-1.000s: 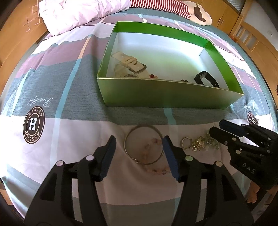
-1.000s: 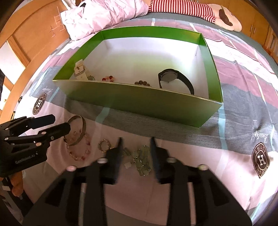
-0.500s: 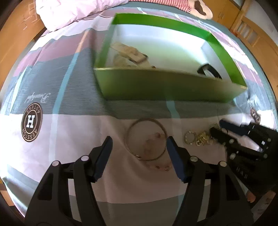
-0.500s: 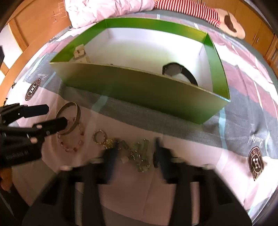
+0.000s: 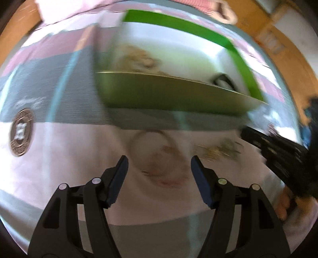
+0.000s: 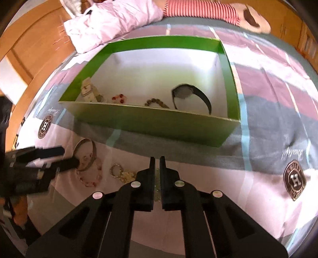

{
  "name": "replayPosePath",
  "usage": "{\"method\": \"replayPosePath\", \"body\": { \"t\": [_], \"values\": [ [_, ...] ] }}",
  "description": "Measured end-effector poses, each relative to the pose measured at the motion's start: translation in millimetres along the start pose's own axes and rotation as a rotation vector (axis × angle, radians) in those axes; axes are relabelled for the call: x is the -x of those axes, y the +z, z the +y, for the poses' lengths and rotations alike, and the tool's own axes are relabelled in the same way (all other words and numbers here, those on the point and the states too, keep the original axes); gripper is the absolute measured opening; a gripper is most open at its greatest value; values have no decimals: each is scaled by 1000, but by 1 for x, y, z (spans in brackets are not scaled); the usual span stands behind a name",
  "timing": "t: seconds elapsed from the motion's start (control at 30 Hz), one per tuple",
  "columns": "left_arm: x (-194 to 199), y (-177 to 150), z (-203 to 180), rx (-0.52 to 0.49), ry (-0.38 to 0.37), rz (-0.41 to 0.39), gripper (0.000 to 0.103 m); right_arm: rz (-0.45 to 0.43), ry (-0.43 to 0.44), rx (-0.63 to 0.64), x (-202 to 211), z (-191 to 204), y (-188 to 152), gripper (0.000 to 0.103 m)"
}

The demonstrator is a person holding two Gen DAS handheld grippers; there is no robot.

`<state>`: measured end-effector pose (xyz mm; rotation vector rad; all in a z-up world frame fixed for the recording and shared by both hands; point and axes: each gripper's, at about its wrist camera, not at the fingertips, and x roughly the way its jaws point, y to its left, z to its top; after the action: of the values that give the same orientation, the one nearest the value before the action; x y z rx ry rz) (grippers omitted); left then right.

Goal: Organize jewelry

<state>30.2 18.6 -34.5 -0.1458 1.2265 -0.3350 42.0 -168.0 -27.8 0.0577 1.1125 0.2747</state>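
On the bedsheet lie a metal bangle [image 6: 93,150], a pink bead bracelet [image 6: 91,182] and a small ring with a gold chain [image 6: 116,169]. My right gripper [image 6: 157,158] is shut on a pale green bead piece [image 6: 157,190] that shows in the slit between its jaws. In the blurred left wrist view, my left gripper [image 5: 159,160] stands open above the bangle [image 5: 131,147] and pink bracelet [image 5: 171,181], with nothing between its pads. The green box [image 6: 151,123] behind holds a black watch [image 6: 190,95], a white watch [image 6: 88,92] and bead strings.
The open green box [image 5: 169,93] stands just beyond the loose jewelry on a striped bedsheet. A pink quilt [image 6: 111,19] and a red-striped plush [image 6: 202,10] lie at the far end. Wooden furniture borders the bed on both sides. The left gripper [image 6: 69,156] enters at the left.
My right jaws have closed together over the pale green bead piece. My left gripper has tilted, its view now blurred, and its jaws stand slightly wider.
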Motion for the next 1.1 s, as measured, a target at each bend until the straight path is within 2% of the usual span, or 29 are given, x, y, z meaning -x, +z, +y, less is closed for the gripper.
{"method": "replayPosePath", "body": {
  "t": [0.13,0.2,0.27,0.3,0.37,0.43,0.57,0.73,0.87,1.03,1.07,1.1],
  "values": [
    [-7,-6,-18,-61,-110,46,66,13,-4,-60,-1,-13,1,7],
    [-14,-9,-23,-72,-118,78,66,15,-7,-69,0,-17,1,7],
    [-25,-12,-26,-87,-97,115,66,18,-11,-62,0,-16,1,9],
    [-30,-13,-28,-93,-81,129,66,22,-12,-56,-1,-16,1,14],
    [-34,-13,-32,-114,-55,128,67,24,-18,-53,-2,-14,1,43],
    [-34,-15,-33,-125,-44,126,67,21,-16,-47,-2,-12,0,45],
    [-42,-17,-38,-153,-1,136,67,32,-11,2,-5,-4,0,45],
    [-48,-17,-49,-205,49,127,67,59,-46,150,-12,21,-9,45],
    [-48,-15,-44,-182,29,122,67,108,-77,224,-23,31,-17,21],
    [-39,-17,-35,-193,43,104,65,97,-72,180,-21,22,-13,11],
    [-39,-18,-34,-192,48,99,63,87,-70,168,-19,19,-12,11],
    [-38,-18,-32,-189,60,94,54,73,-67,150,-16,16,-10,11]
  ]
}}
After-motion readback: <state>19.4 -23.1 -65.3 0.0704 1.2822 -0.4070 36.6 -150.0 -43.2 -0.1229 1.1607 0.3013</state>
